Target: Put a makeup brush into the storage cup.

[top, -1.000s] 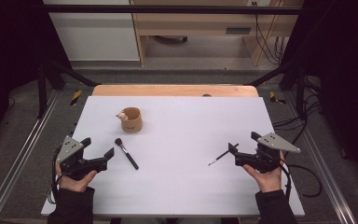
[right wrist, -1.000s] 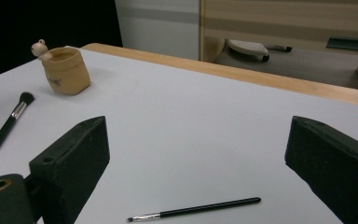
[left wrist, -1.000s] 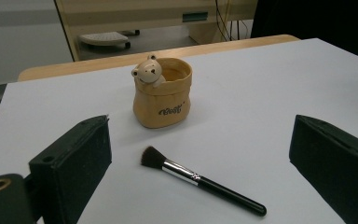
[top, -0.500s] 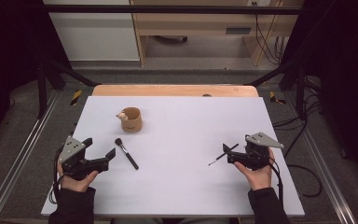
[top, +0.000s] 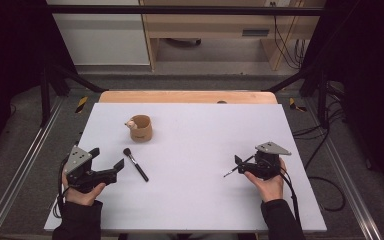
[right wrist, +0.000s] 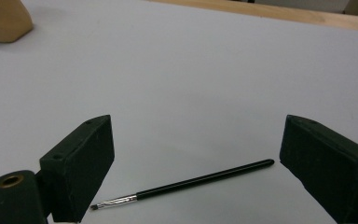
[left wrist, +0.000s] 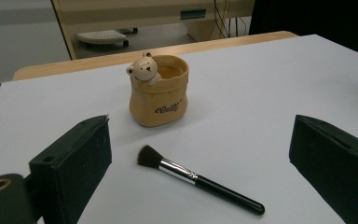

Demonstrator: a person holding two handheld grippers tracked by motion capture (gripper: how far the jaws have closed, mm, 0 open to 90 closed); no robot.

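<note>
A tan bear-faced cup [top: 140,128] [left wrist: 159,93] stands upright on the white board [top: 195,200]. Near it lies a black powder brush [top: 135,164] [left wrist: 200,179] with a dark bristle head and a silver ferrule. My left gripper [top: 106,158] [left wrist: 200,140] is open just left of the brush, and in the left gripper view the brush lies between the wide-spread jaws. A thin black liner brush [top: 235,169] [right wrist: 186,184] lies flat at the right. My right gripper [top: 237,166] [right wrist: 196,135] is open, its jaws standing on either side of it without touching.
A wooden table edge [top: 187,96] runs behind the board. Metal frame rails [top: 20,170] flank both sides, and cables [top: 325,185] trail on the floor at the right. A corner of the cup [right wrist: 4,18] shows far off in the right gripper view.
My right gripper has moved left and slightly forward, so its open jaws now straddle the thin brush. The left gripper has barely moved.
</note>
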